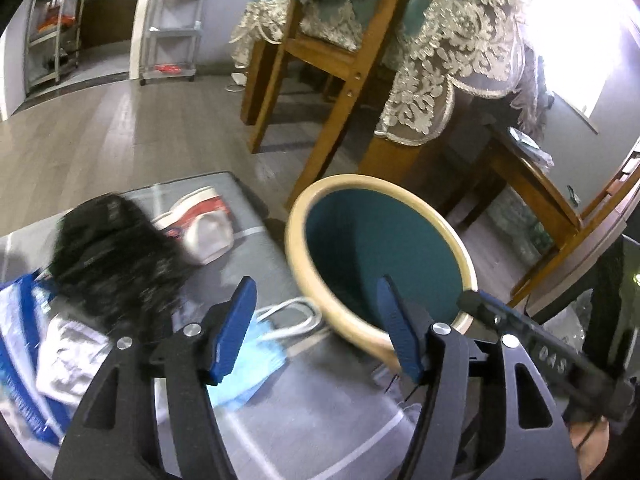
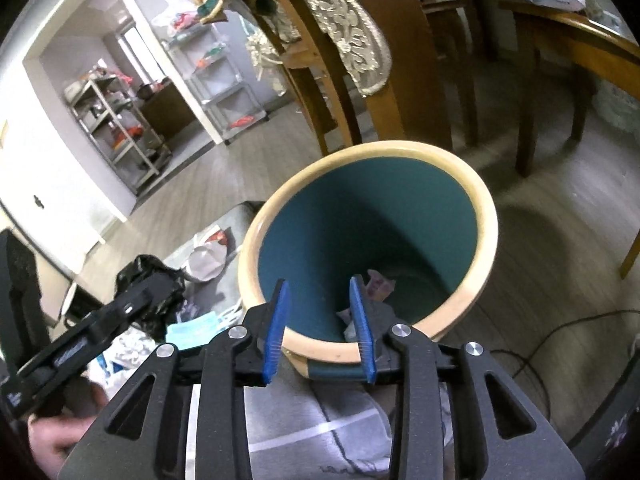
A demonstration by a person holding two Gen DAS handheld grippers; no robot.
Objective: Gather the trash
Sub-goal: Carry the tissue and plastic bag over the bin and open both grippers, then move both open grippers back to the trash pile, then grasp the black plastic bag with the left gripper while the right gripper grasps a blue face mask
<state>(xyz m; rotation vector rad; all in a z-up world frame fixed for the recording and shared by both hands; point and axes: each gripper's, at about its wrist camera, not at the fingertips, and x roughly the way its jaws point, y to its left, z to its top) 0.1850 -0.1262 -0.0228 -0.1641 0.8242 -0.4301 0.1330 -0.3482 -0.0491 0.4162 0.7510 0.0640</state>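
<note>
Bin: teal bucket with a cream rim, sitting at the right edge of the grey worktop, mouth open toward both cameras.
Inside the bin: some crumpled wrapper bits lying at the bottom, only visible from the right wrist view.
Left tongs: blue pads well apart, nothing between them. They hang over the worktop, right pad in front of the near rim of the bin, left pad over the mask.
Right tongs: partly open, nothing pinched. The pads sit either side of the near rim of the bin, and I can't tell if either one touches it.
Blue face mask: flat on the worktop just left of the bin, white ear loops lying toward the rim.
Black plastic bag: crumpled, blurry, further left on the worktop.
White and red pouch: at the far side of the worktop, beside the black bag.
Blue and white packets: near left edge of the worktop.
Background: wooden chair legs and a lace cloth beyond the bin.
</note>
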